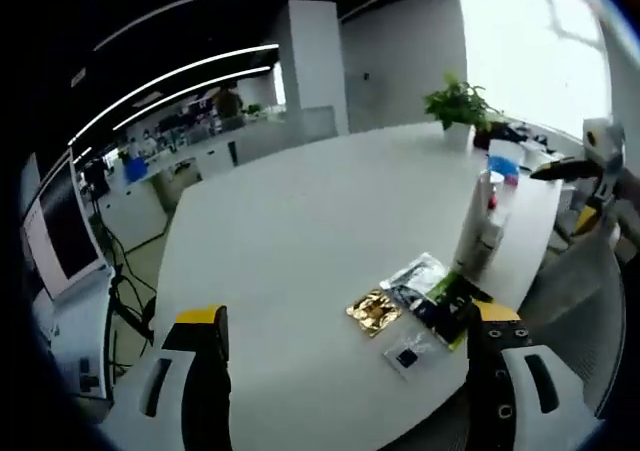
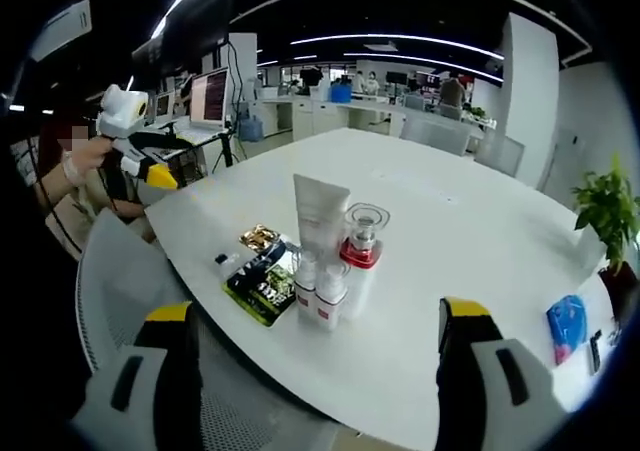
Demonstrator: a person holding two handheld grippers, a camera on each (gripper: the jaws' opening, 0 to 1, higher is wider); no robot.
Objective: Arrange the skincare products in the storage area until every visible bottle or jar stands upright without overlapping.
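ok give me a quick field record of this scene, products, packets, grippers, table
surface: white table
standing products: white tube, clear-capped bottle with red collar, two small white bottles, all upright and clustered close together
flat items: gold sachet, dark and green packets, small clear packet, lying beside the cluster
left gripper: jaws open, empty, short of the packets
right gripper: jaws open, empty, facing the cluster
other: potted plant, blue item

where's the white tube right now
In the right gripper view the white tube stands upright near the table's near edge, just left of the red-collared pump bottle, behind two small white bottles, with flat sachets to its left.
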